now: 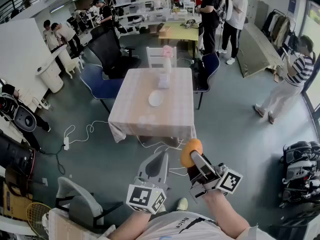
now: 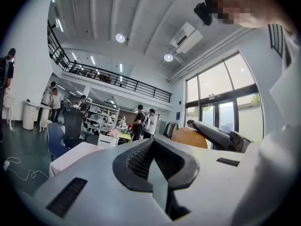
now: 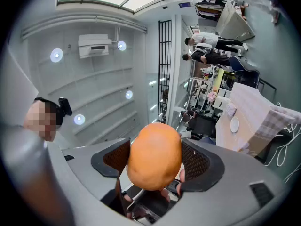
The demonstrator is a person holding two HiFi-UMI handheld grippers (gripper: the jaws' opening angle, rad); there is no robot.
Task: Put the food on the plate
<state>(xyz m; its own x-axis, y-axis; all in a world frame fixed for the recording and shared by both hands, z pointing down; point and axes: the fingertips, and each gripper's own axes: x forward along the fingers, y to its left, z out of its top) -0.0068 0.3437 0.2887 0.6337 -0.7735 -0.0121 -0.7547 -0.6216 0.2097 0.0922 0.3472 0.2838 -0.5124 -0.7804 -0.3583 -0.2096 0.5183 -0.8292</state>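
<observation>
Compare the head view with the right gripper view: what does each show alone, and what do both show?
Head view only: the left gripper, jaws together, beside the right one. Right gripper view only: the air conditioner and ceiling lights overhead. Both: the orange food held in the right gripper, and the table with its white plate.
</observation>
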